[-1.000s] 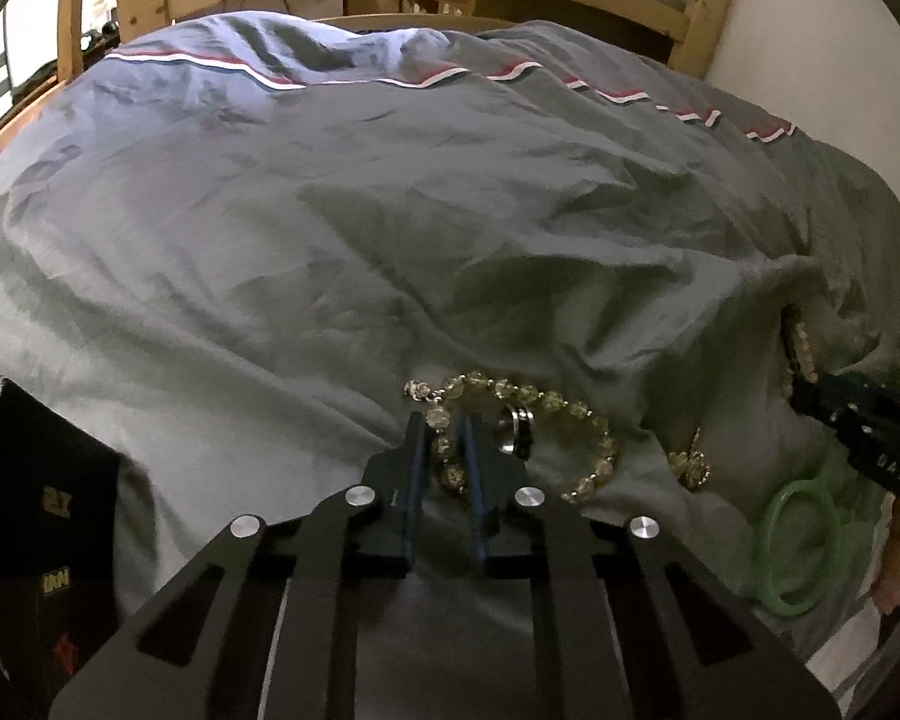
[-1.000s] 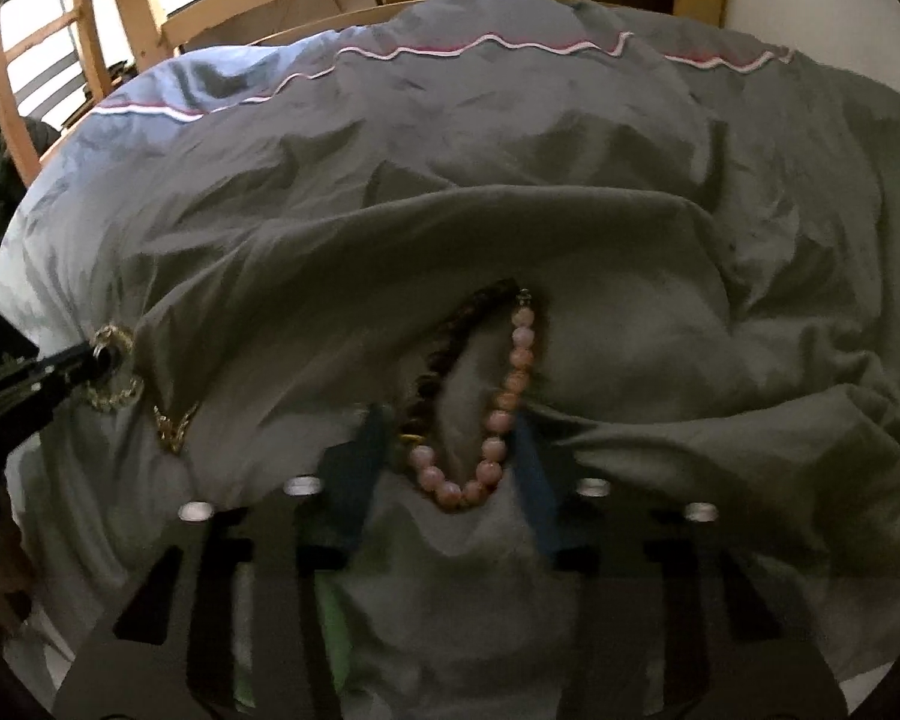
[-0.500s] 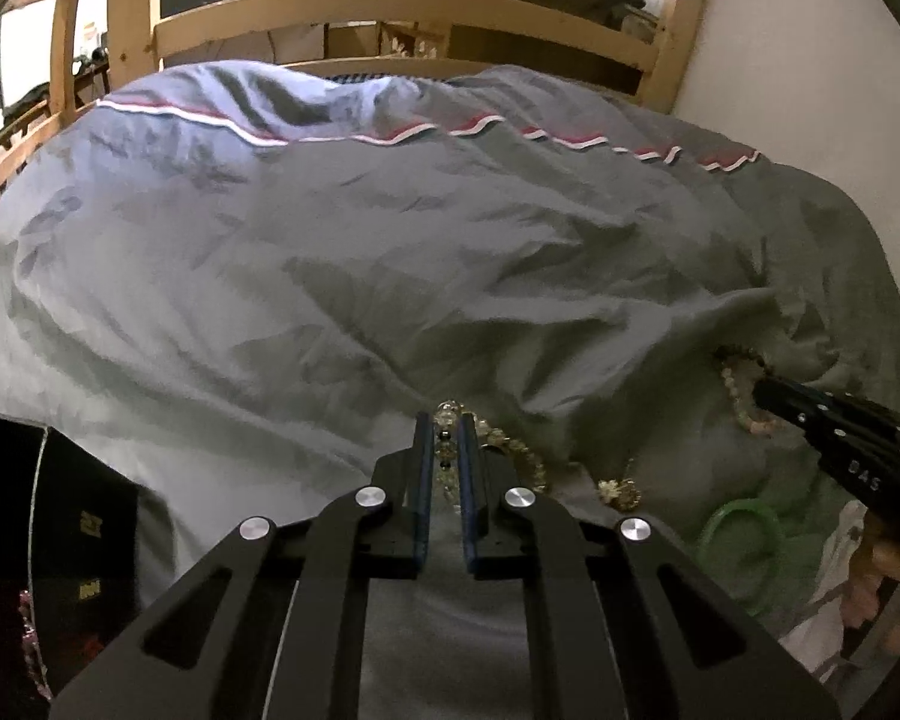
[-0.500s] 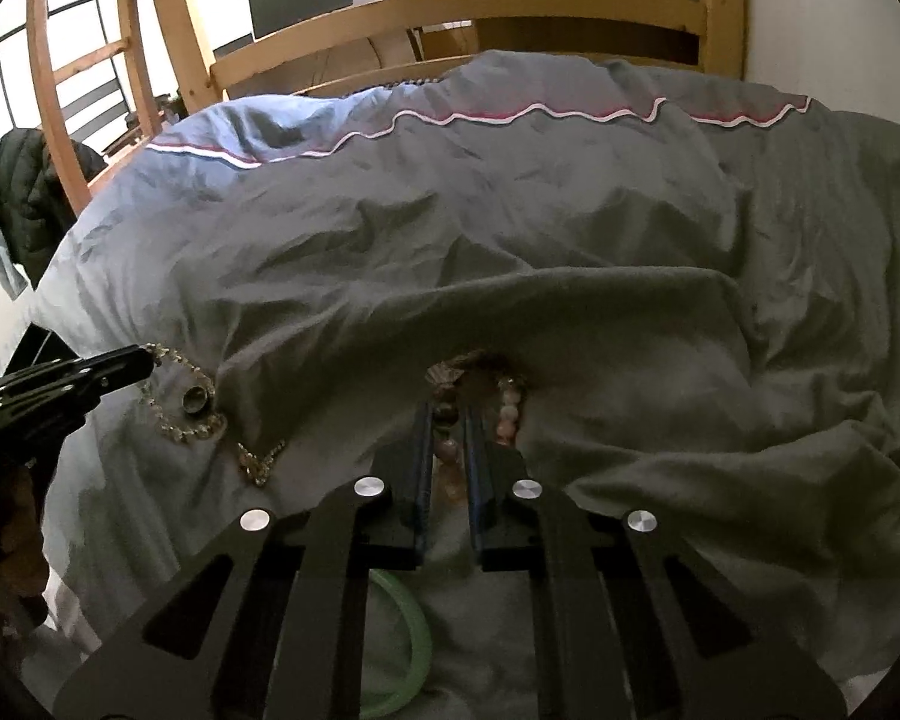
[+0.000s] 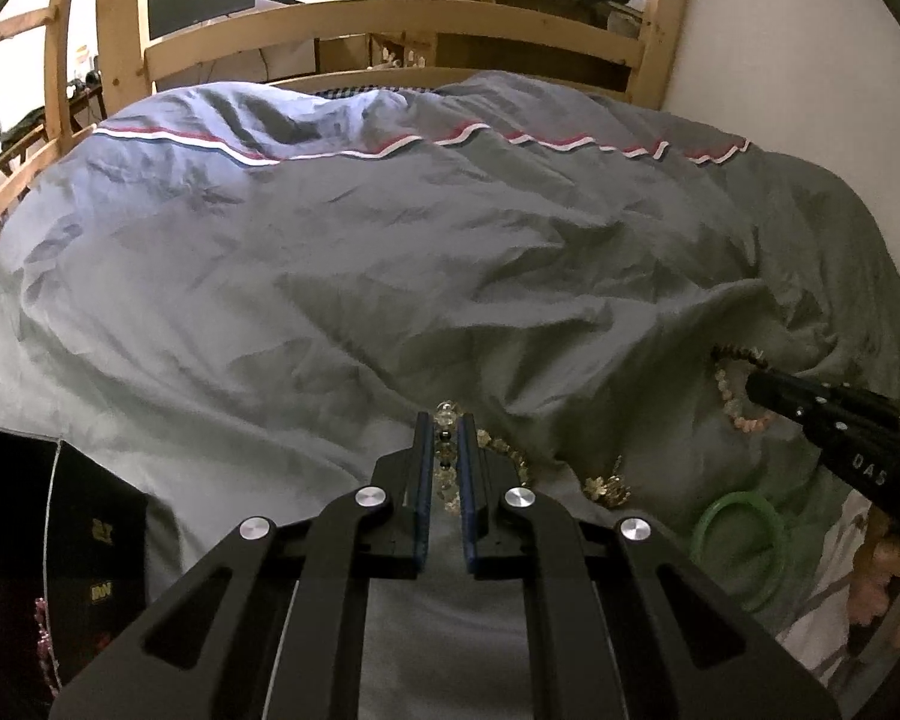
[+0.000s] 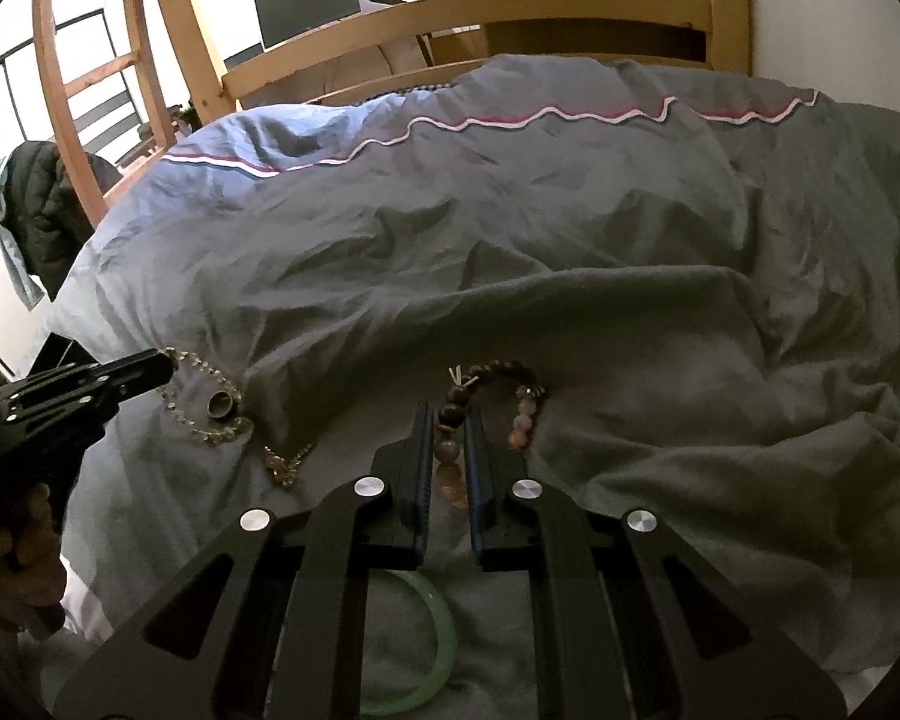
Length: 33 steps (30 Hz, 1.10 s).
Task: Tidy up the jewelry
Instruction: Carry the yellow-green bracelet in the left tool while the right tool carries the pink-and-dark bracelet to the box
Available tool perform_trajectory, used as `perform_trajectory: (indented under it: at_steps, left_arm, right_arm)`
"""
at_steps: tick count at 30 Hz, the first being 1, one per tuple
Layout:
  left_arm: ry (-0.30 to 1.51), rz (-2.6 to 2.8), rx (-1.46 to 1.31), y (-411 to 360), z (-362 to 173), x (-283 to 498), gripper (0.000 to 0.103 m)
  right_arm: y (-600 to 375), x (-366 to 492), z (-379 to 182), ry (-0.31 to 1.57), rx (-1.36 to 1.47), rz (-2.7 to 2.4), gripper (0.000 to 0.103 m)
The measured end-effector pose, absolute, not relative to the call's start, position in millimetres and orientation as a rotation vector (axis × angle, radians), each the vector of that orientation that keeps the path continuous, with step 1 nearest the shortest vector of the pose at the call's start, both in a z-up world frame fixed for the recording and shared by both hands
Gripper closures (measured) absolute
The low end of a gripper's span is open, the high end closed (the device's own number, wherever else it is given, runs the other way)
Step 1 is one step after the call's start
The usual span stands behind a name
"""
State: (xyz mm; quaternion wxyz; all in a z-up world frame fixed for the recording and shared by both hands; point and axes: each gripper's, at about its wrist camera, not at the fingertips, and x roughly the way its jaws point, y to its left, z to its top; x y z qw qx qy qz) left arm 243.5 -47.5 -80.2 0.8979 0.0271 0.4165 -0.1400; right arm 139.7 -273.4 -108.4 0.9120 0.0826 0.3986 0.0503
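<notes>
Left wrist view: the left gripper [image 5: 445, 420] is clamped on a pale beaded bracelet [image 5: 498, 450] over the grey duvet [image 5: 390, 270]; a green bangle [image 5: 741, 546] lies near the duvet's right edge.

Right wrist view: the right gripper [image 6: 450, 411] pinches a brown-and-pink bead bracelet [image 6: 450, 414], 2 fingers nearly closed.

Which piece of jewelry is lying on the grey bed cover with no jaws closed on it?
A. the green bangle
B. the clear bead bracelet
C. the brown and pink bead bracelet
A: the green bangle lies free on the bed cover, while the left gripper is shut on the clear bead bracelet and the right gripper on the brown and pink bead bracelet.
</notes>
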Motion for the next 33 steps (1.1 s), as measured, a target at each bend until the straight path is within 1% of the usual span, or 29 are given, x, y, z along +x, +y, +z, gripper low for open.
perform_trajectory:
  at_steps: [13, 24, 33]
  left_arm:
    - [0.827, -0.281, 0.053, -48.8, -64.5, 232.0, 0.095]
    - [0.835, -0.261, 0.045, -43.4, -49.9, 193.3, 0.095]
    - [0.827, -0.222, 0.069, -30.2, -26.4, 157.4, 0.095]
  right_arm:
    - [-262.0, 121.8, -83.0, 0.769, 0.178, 0.149, 0.092]
    - [-240.4, 97.9, -60.2, 0.741, 0.144, 0.197, 0.092]
    - [-217.8, 70.0, -37.6, 0.740, 0.122, 0.233, 0.092]
